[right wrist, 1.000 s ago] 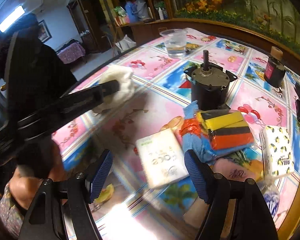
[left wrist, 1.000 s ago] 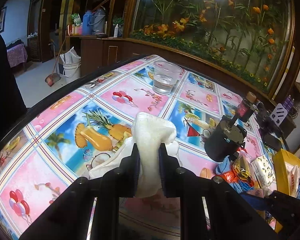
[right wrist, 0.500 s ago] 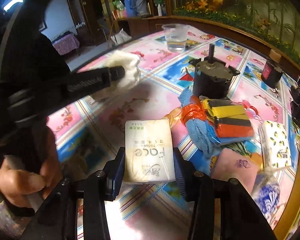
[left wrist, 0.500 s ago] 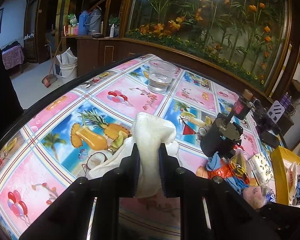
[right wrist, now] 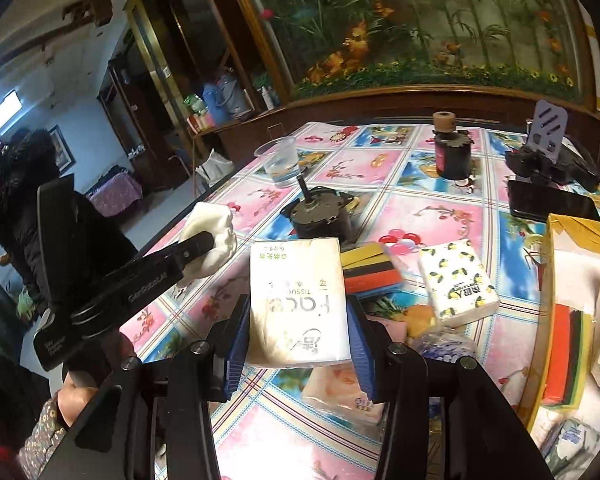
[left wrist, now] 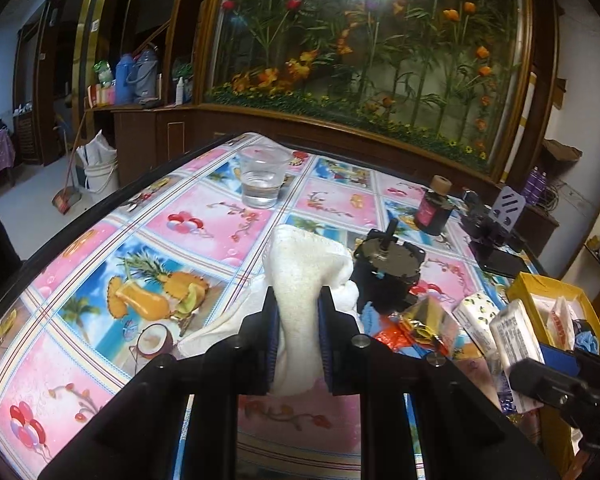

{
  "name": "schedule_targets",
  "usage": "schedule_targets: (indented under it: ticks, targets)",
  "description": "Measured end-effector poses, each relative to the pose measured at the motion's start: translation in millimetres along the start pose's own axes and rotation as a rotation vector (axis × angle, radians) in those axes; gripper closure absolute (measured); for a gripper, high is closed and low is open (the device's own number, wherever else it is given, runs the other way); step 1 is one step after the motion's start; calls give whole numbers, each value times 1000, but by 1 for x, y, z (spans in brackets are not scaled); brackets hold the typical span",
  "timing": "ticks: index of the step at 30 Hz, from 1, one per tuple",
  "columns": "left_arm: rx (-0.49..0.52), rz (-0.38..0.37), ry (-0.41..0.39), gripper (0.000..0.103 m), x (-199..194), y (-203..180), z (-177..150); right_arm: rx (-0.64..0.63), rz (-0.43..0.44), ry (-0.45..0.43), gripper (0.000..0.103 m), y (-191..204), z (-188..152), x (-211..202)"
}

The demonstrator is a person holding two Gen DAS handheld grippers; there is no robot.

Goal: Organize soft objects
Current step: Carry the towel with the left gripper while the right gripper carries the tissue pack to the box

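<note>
The main danger at this moment, as I judge it, was for the tissue pack (right wrist: 298, 300): it was soft and smooth, held only by its two sides, and most of its length stood out beyond the pads, so it could bend or slip out on the way to the yellow box (right wrist: 580, 236) at the right edge of the table (right wrist: 440, 208). A second danger was a collision, because the black motor (right wrist: 320, 216), the plastic cup (right wrist: 281, 162) with water and the dark bottle (right wrist: 452, 156) all stood near the path, and the two tools worked close to each other. The right gripper (right wrist: 298, 344) had just closed its jaws to a middle width, and its blue pads pressed on both sides of the pack, which appeared lifted above the tablecloth. The left gripper (left wrist: 297, 340) was closed as narrow as it goes, and it squeezed the white towel (left wrist: 300, 280), whose loose part hung down towards the table. This hanging part could drag over the table and catch the sponges (right wrist: 374, 268) lying nearby.
</note>
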State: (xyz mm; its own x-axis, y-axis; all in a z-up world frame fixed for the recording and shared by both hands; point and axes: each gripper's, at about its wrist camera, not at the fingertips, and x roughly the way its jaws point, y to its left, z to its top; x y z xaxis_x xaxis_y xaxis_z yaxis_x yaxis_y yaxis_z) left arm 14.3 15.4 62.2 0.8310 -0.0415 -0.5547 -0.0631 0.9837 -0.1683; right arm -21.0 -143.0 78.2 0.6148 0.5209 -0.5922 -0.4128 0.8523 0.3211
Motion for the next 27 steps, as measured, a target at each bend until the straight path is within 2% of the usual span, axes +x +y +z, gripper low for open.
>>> schedule_targets:
  ticks: [6,9,27]
  targets:
    - [45,-57,-37,86,-9,-14,-1,28,3,-31,54,-7,3,-13]
    - [76,-63,-45,86,-10,-21,-3,46,-3,-54,54,-14,3,-24]
    - [179,9,-74,86,-10,-40,-11,157,-41,-121,54,-61,1,-65]
